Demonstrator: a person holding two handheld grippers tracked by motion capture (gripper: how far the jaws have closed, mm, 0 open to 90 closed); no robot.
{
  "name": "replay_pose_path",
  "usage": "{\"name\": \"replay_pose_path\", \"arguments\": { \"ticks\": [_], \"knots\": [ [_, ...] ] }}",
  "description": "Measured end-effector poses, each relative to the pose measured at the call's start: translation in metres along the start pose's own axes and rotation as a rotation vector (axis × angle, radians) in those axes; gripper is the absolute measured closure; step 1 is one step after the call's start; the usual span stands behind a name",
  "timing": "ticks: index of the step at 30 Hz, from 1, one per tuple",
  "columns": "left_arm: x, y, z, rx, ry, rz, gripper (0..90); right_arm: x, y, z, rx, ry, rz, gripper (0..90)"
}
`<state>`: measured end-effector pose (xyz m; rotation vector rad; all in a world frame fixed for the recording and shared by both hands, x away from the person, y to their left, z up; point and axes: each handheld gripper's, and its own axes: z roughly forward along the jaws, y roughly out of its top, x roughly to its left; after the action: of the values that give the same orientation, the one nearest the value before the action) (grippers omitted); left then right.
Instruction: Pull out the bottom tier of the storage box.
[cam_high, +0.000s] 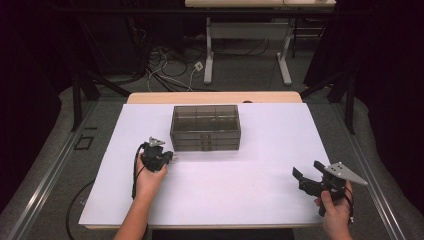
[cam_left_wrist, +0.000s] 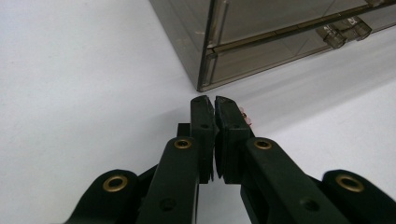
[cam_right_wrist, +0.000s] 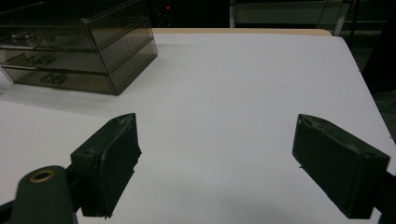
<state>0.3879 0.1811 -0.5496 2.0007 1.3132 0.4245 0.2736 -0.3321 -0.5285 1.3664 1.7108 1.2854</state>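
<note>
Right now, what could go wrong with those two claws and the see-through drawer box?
1. The left gripper is shut on something small and pinkish; too little of it shows to name. Held by so little, it might slip out.
2. Its tips sit close to the corner of the drawer box, so a nudge could bump or shift the box.
3. The drawers look closed, and the right gripper is open and far away, so opening one might be slow.

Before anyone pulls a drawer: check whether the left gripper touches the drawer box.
Apart. In the left gripper view, white table shows between the shut left gripper and the drawer box.
</note>
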Motion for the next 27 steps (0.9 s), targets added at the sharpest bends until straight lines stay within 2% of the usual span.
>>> {"name": "replay_pose_path", "arguments": {
  "ticks": [27],
  "knots": [
    [0.023, -0.006, -0.021, -0.038, 0.059, -0.090, 86.8, -0.001, 0.001, -0.001, 0.002, -0.003, 0.004, 14.1]
  ]
}}
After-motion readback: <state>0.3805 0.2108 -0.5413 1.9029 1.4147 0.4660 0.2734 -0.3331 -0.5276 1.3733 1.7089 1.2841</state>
